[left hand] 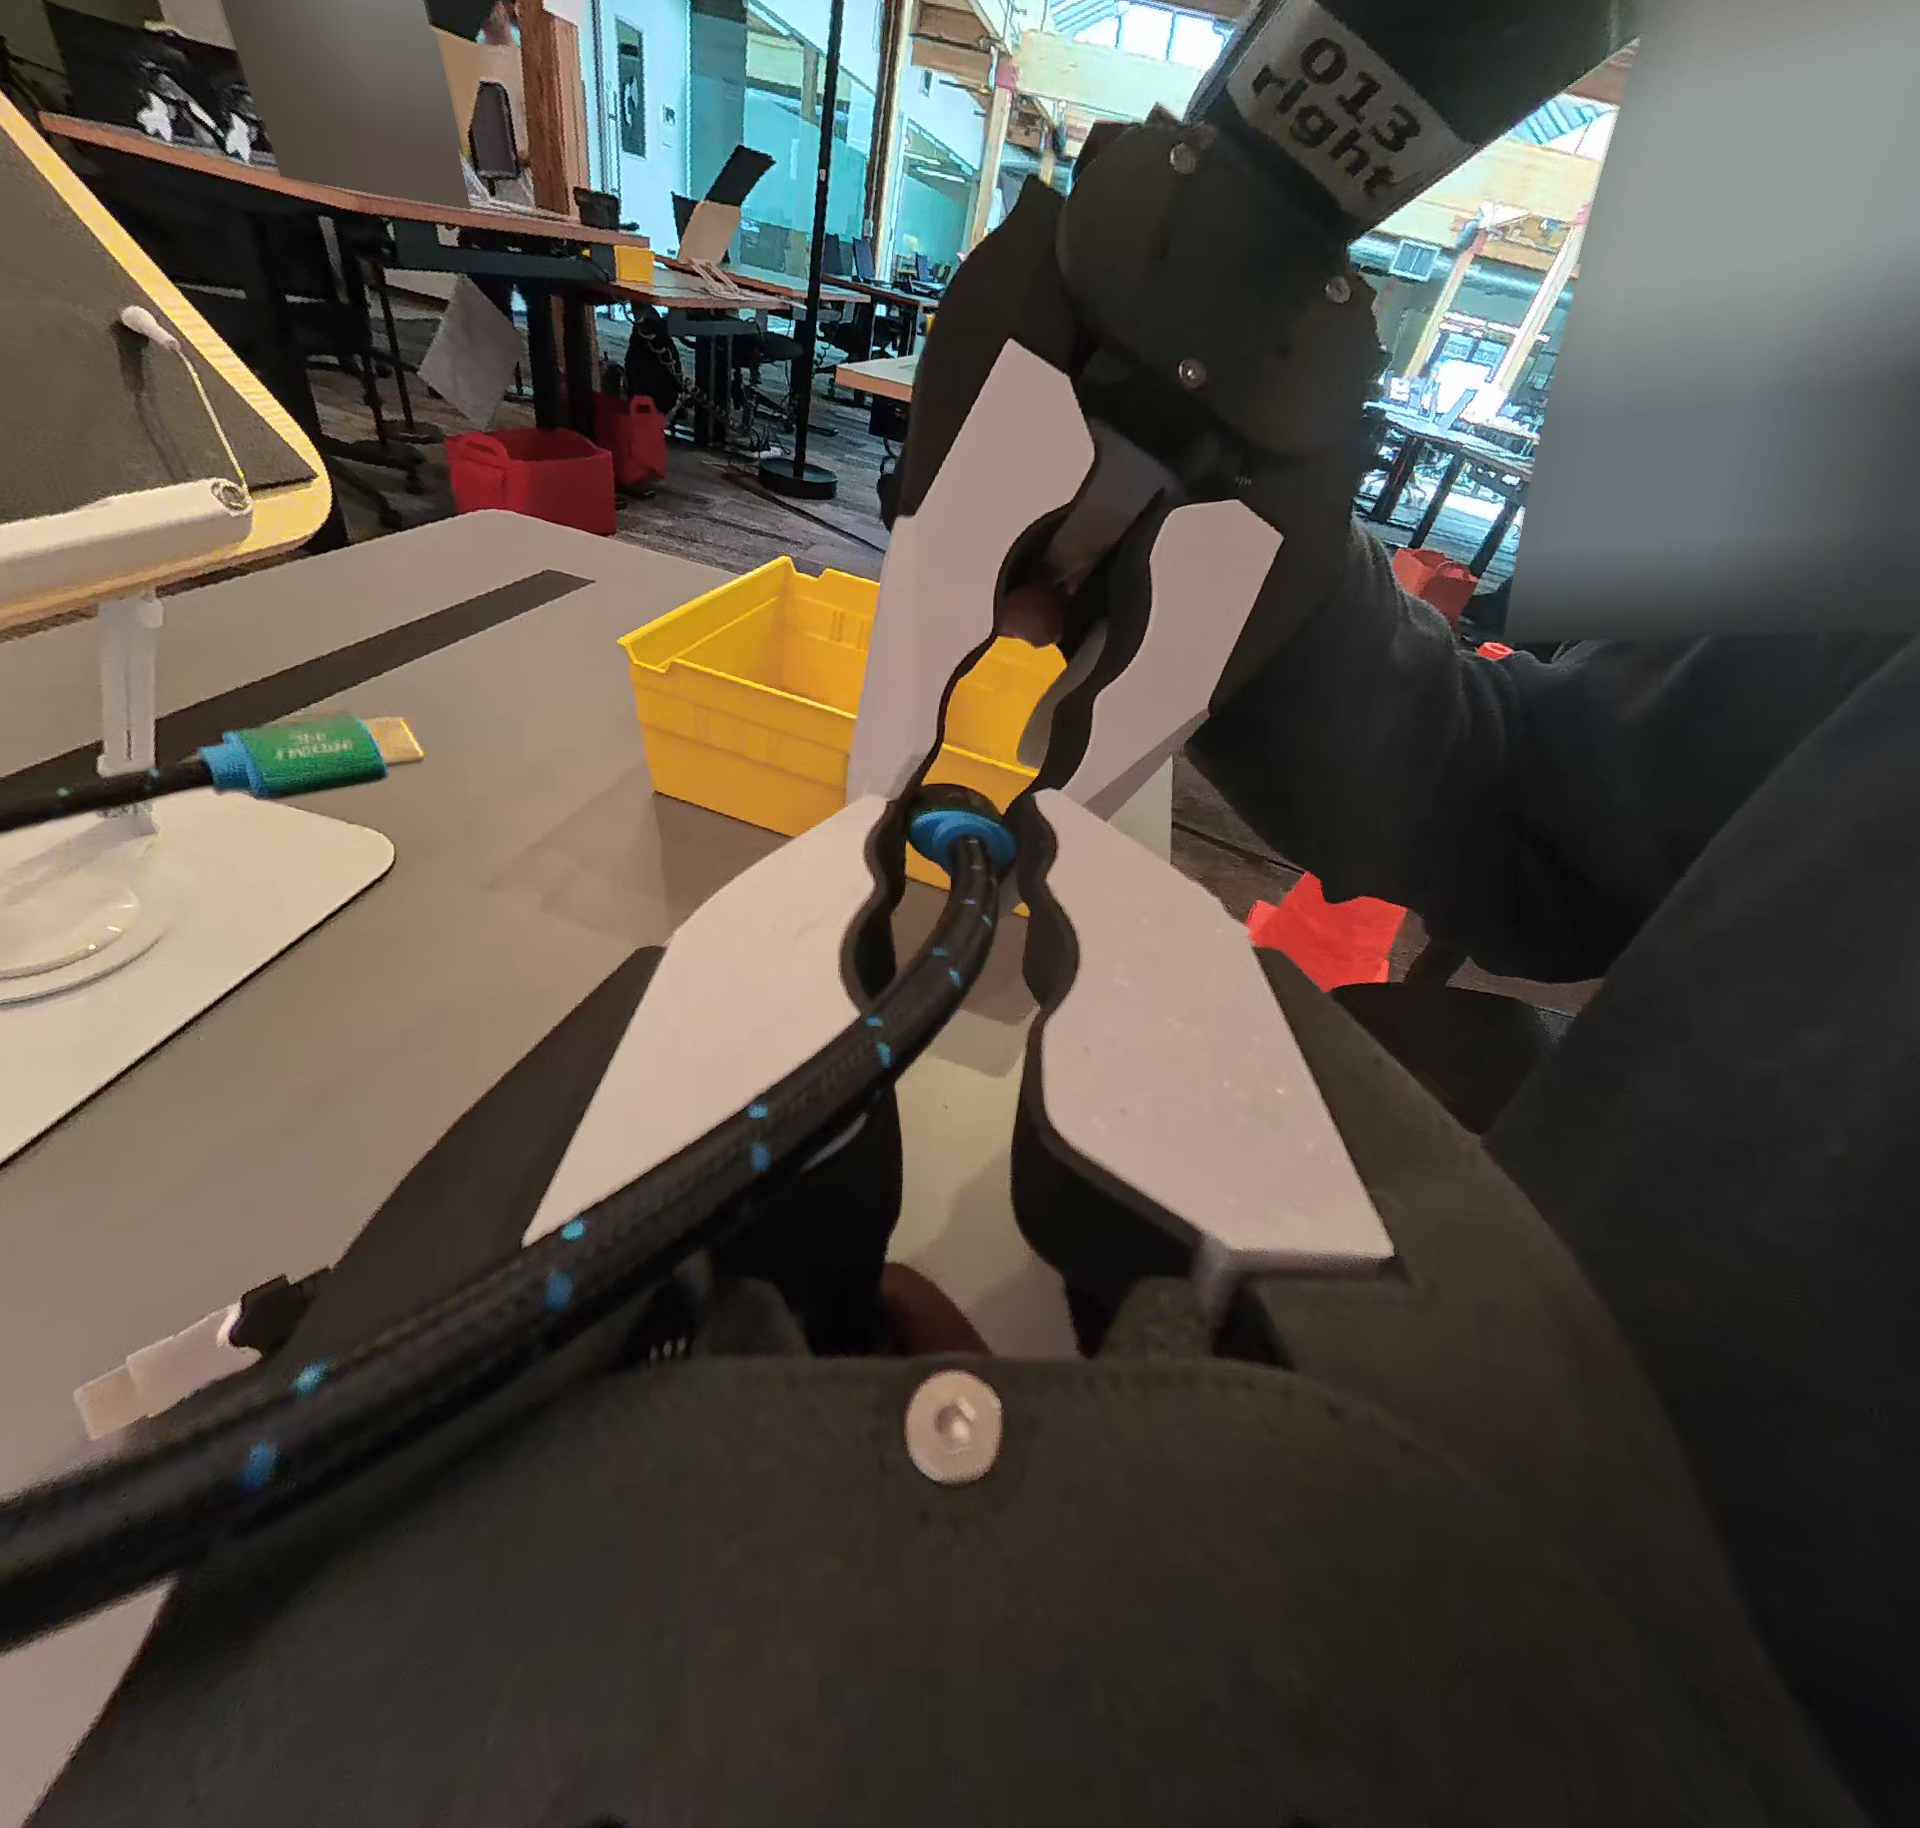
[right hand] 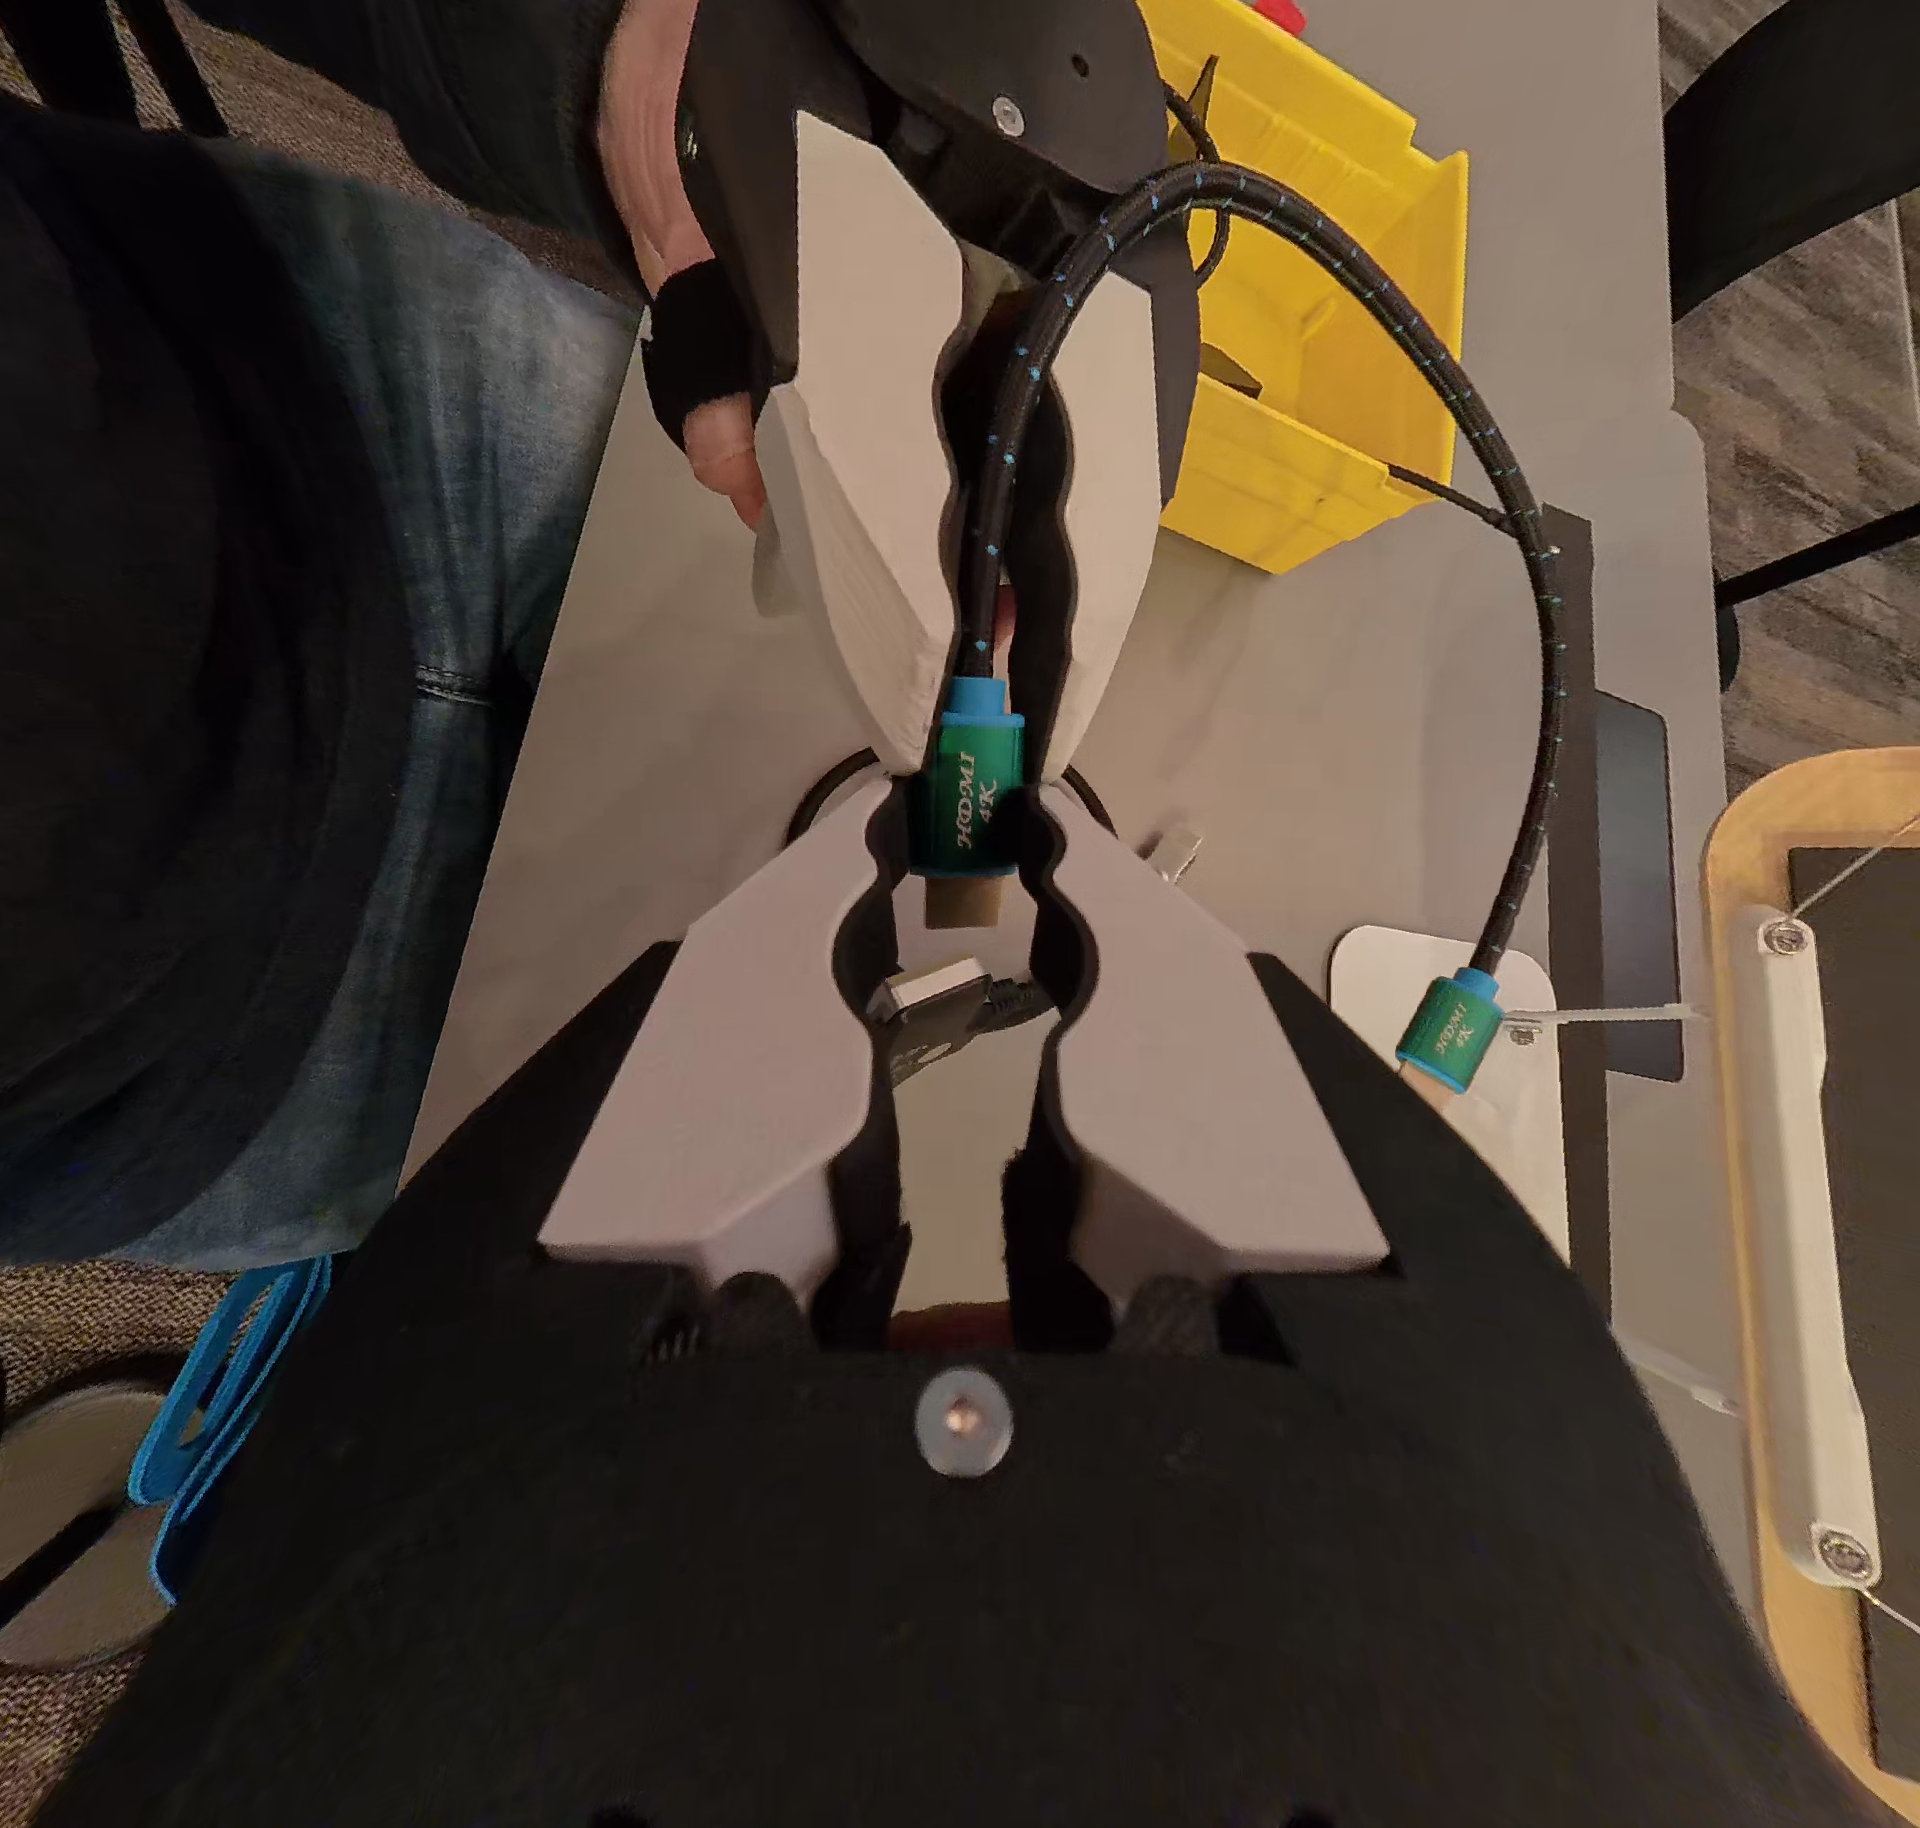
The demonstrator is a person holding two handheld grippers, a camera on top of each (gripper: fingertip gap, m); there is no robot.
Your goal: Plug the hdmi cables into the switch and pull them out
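- HDMI cable (right hand: 1039, 344), black braid flecked with blue, ran between the white fingers of the left gripper (left hand: 951, 828), whose tips were clamped on the green metal plug (right hand: 961, 802) just below its blue collar.
- From the right wrist view the plug pointed down at the camera, its gold tip bare and plugged into nothing.
- Right gripper (right hand: 961, 822) met it tip to tip from the other side; its white fingertips sat beside the plug body, but I could not tell whether they pressed it or only flanked it.
- Below the plug, seen through the gap of the right fingers, lay a small black-and-silver device (right hand: 940, 1015) on the grey tabletop (right hand: 675, 687); whether it was the switch I could not say.
- The cable looped away to the side, and its second green plug (left hand: 312, 755) hung free near a white stand base (left hand: 208, 905), also unplugged.
- A gloved hand (right hand: 686, 251) with a bare fingertip held the left gripper's handle.
- Farther back on the table stood a yellow plastic bin (left hand: 748, 698).
- Beyond it, red fabric bags (left hand: 530, 479) sat on the floor among desks and chairs.
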